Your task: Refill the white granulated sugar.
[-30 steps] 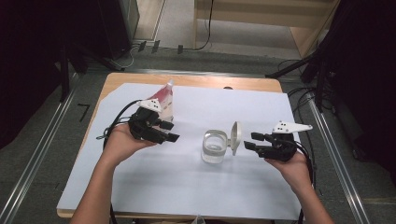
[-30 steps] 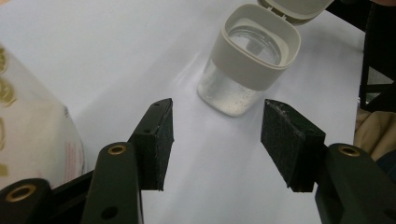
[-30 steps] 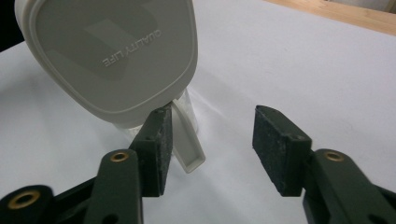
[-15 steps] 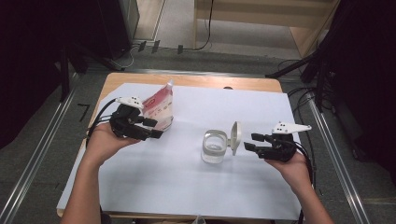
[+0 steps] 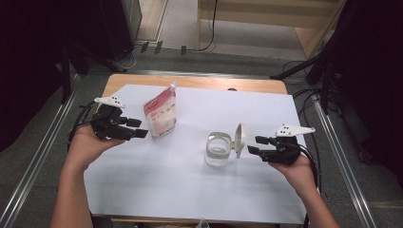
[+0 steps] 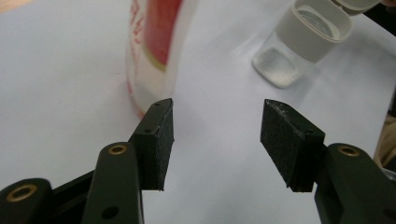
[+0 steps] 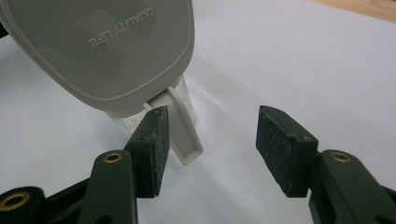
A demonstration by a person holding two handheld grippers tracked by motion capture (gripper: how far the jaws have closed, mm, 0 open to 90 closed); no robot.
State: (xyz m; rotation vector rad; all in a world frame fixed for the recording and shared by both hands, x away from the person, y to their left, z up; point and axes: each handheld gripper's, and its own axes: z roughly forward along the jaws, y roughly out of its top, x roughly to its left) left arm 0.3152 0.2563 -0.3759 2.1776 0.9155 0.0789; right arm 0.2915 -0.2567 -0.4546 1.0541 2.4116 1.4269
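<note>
A red-and-white pouch (image 5: pixel 161 114) stands upright on the white sheet (image 5: pixel 180 190); it also rises just beyond my left jaws (image 6: pixel 159 46). My left gripper (image 5: pixel 138 131) (image 6: pixel 217 135) is to the left of the pouch, open, with nothing between its pads. A clear container (image 5: pixel 217 151) (image 6: pixel 303 42) sits mid-table with its grey lid (image 5: pixel 241 140) (image 7: pixel 102 46) flipped up. My right gripper (image 5: pixel 253 145) (image 7: pixel 210 144) is just right of the lid, open. The lid's latch tab (image 7: pixel 184 140) hangs beside the left pad, and the right pad stands well apart from it.
The white sheet covers most of the wooden table (image 5: pixel 199 83). Metal rails run along both sides of the table, and cables (image 5: pixel 309 95) lie on the floor behind it. Dark equipment stands at the far left and right.
My left gripper has drawn away to the left from beside the pouch, which stays standing on its own. The right hand has not moved.
</note>
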